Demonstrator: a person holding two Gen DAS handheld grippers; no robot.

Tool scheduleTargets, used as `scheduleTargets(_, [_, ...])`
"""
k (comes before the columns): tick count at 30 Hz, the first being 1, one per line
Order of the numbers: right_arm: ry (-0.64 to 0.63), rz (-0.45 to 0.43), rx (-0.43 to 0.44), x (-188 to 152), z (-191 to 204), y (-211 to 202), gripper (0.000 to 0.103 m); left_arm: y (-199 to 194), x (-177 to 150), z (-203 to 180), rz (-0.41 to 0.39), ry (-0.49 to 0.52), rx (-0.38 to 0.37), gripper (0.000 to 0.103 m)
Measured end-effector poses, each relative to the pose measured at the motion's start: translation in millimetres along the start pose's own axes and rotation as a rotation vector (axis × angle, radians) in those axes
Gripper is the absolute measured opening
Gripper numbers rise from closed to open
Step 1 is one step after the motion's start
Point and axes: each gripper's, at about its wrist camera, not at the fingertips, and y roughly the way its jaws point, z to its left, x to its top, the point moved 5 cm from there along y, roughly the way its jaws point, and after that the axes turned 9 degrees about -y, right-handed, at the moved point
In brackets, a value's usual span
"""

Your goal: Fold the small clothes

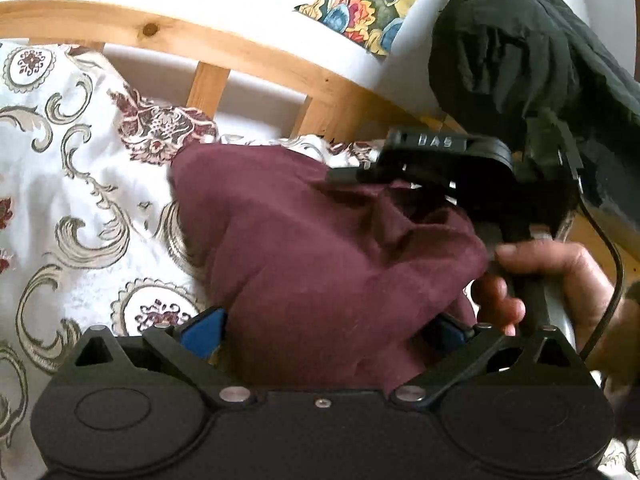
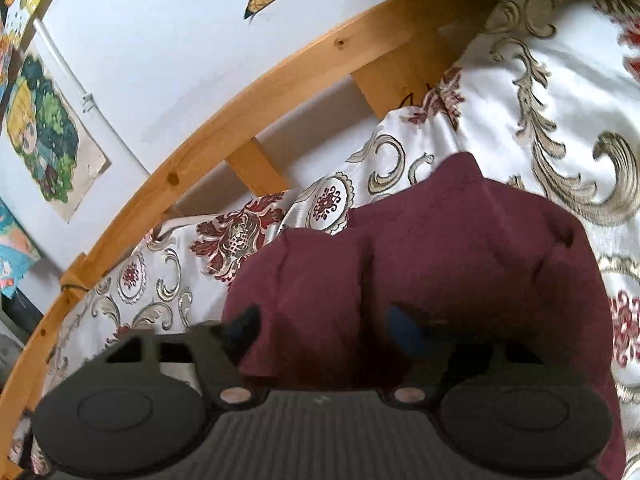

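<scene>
Item: maroon garment (image 2: 460, 264), bunched on the patterned bedspread (image 2: 560, 92), draped between the part-open pads of left hand-held gripper (image 1: 320, 332) and right hand-held gripper (image 2: 324, 328); risk: unpinched cloth may slip, spoiling the fold.

The bed (image 1: 60, 184) is spread with a white cover (image 2: 552, 92) patterned in grey-gold scrolls and dark red flower medallions, rumpled into soft folds. A maroon garment (image 1: 304, 248) lies bunched on this cover, its near edge running in between the left tongs (image 1: 320, 330) and, in the other view, between the right tongs (image 2: 324, 330). Beyond both tongs and past the garment, the bed's pale wooden rail (image 2: 224, 128) with upright slats borders the cover on its far side.
</scene>
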Motion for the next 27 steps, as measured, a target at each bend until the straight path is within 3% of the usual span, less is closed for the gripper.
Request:
scheduleTargets(3, [0.052,-0.003,0.02,-3.5,-0.4,0.4,0.038,1.9,-1.8,-4.5,0.001,0.021,-0.003,0.102])
scheduleTargets(4, [0.035,-0.011,0.004,-3.4,1.4,-0.3,0.026,2.0,-1.4,-5.9,0.0,0.026,-0.006,0.102])
scheduleTargets(7, [-0.023,-0.045,-0.034,0.3,5.3,-8.3,0.018,2.7,0.4,-7.1,-0.002,0.015,-0.027,0.102])
scheduleTargets(12, [-0.112,-0.112,-0.055,2.5,15.2,-32.6,0.015,5.0,4.1,-4.5,0.004,-0.017,-0.048,0.102])
scheduleTargets(16, [-0.221,-0.151,-0.135,-6.8,18.7,-58.8,0.015,2.5,2.6,-16.2,0.012,0.041,-0.102,0.102])
scheduleTargets(22, [-0.209,-0.173,-0.213,-12.1,-7.7,-88.2,0.015,1.4,-4.6,-39.8,0.024,0.154,-0.182,0.102])
scheduleTargets(27, [-0.146,-0.146,-0.26,-26.0,-33.6,-88.8,0.015,1.2,-11.8,-48.6,0.037,0.193,-0.216,0.102])
